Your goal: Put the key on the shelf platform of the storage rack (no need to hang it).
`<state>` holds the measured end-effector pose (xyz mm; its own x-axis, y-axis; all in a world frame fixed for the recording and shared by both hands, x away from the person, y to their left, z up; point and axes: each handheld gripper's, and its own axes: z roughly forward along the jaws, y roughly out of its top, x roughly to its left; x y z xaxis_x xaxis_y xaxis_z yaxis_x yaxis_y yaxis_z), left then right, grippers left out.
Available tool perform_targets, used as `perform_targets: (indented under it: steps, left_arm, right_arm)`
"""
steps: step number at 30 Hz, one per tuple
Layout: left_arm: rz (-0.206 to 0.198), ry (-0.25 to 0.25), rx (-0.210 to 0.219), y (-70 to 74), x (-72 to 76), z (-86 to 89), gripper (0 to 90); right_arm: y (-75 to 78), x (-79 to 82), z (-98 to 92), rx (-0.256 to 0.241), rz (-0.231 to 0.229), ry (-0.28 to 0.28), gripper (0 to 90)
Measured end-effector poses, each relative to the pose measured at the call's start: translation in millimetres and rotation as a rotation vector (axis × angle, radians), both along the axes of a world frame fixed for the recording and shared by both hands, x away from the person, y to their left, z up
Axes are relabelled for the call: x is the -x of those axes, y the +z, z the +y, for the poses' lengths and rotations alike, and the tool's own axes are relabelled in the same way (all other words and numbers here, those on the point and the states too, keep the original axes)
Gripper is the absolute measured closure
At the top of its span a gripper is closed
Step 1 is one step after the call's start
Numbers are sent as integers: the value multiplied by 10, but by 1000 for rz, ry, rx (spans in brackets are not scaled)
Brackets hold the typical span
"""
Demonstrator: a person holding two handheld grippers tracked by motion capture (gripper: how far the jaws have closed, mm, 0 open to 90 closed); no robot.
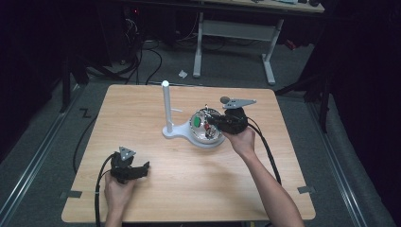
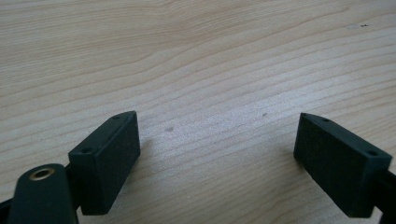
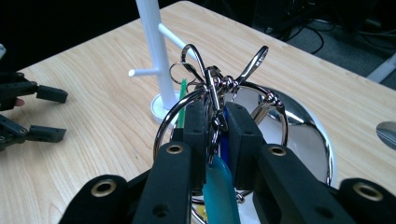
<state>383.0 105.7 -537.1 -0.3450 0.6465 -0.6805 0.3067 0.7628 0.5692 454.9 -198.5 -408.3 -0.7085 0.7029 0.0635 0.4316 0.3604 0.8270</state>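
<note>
While the left gripper [image 1: 135, 169] is kept idle near the table's [image 1: 189, 189] front-left edge — jaws spread wide over bare wood, nothing between them — the work is carried by the right hand alone. Right gripper [image 3: 215, 120]: jaws closed tight on a bunch of keyrings [image 3: 219, 88], a teal tag [image 3: 219, 186] seen hanging below the pads. The bunch is held over the shiny bowl [image 3: 303, 126] at mid-table, apparently lifted clear of it. A green item [image 1: 196, 121] is left in the bowl. Just beyond, the white peg stand [image 3: 156, 60] is placed, its pegs bare. Progress is judged as partial: pick-up done, hanging on a peg not yet done — assuming the stand is the destination.
</note>
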Motion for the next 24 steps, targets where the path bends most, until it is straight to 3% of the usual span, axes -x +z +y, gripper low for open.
perform_targets:
  steps: [8,24]
  left_arm:
    - [0,0,-1,0,0,1,148]
    - [0,2,2,1,-1,-2,148]
  right_arm:
    - [-109,-24,-38,13,25,-18,801]
    - [-277,-115,59,49,57,-22,799]
